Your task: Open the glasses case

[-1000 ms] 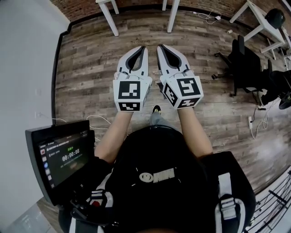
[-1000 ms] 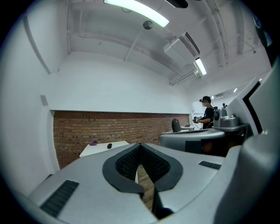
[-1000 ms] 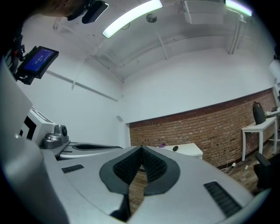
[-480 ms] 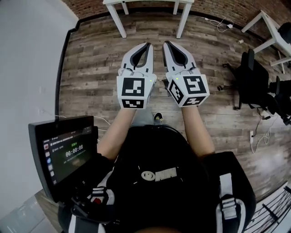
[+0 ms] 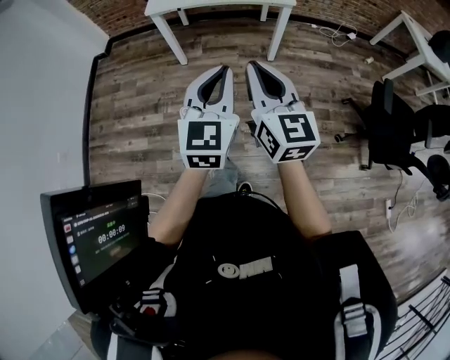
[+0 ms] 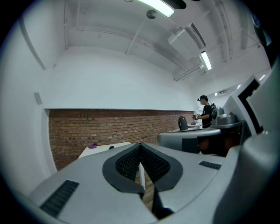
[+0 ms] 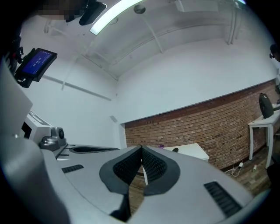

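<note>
No sure sight of the glasses case. A small dark thing (image 6: 110,147) and a purple thing (image 6: 92,145) lie on the white table (image 5: 211,8), too small to identify. Head view's top edge cuts the table off. Left gripper (image 5: 226,69) and right gripper (image 5: 250,65) sit side by side above wood floor (image 5: 140,105), jaws pressed together, empty.

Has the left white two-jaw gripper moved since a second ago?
Yes. The left white two-jaw gripper has travelled forward over the wood-plank floor, toward the white table ahead.
</note>
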`<state>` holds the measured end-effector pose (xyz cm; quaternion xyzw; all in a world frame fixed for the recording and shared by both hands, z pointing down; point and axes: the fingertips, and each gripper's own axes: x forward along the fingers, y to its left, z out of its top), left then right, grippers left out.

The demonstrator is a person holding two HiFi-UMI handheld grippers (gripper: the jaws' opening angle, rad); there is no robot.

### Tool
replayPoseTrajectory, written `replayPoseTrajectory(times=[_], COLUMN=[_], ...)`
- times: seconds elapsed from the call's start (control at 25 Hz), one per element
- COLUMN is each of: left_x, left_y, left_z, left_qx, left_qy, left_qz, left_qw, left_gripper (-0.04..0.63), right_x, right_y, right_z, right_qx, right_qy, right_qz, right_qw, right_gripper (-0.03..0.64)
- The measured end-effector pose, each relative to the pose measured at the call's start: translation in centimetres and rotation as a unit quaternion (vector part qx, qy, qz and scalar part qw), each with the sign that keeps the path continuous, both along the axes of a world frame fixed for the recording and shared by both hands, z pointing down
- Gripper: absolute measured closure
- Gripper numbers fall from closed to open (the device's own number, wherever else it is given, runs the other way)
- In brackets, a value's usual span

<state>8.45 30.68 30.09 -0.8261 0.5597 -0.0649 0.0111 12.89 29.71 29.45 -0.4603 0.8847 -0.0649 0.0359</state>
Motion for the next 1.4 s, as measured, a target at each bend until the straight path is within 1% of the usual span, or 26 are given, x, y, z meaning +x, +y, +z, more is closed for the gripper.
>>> replayPoseTrajectory(times=[0.32, 0.44, 0.6, 0.88, 1.16, 1.4], left_x=[-4.3, -6.0, -7.9, -7.9, -8.4, -8.5], left_y=[-9.4, -12.1, -15.4, -21.3, -31.1, -38.4], left_z=[-0.8, -1.0, -0.2, 1.7, 2.7, 3.9], left_qx=[0.01, 0.014, 0.008, -0.008, -0.013, -0.028], left_qy=[0.012, 0.016, 0.018, 0.016, 0.016, 0.017], left_qz=[0.002, 0.005, 0.006, 0.012, 0.009, -0.011], left_qw=[0.9999, 0.9998, 0.9998, 0.9998, 0.9997, 0.9994], left_gripper=[0.597, 0.597, 0.597, 0.596, 0.597, 0.597], right_x=[-3.8, -5.2, -6.8, -7.1, -7.3, -5.5], right_y=[-9.4, -11.9, -15.0, -21.4, -31.3, -38.7], right_z=[-0.6, -0.7, 0.2, 1.9, 2.9, 4.6], right_qx=[0.003, 0.007, 0.001, -0.014, -0.013, -0.023], right_qy=[0.01, 0.016, 0.024, 0.023, 0.032, 0.034], right_qz=[0.008, 0.011, 0.017, 0.021, 0.016, 0.017], right_qw=[1.0, 1.0, 1.0, 0.999, 0.999, 0.999], right_gripper=[0.612, 0.612, 0.612, 0.612, 0.612, 0.612])
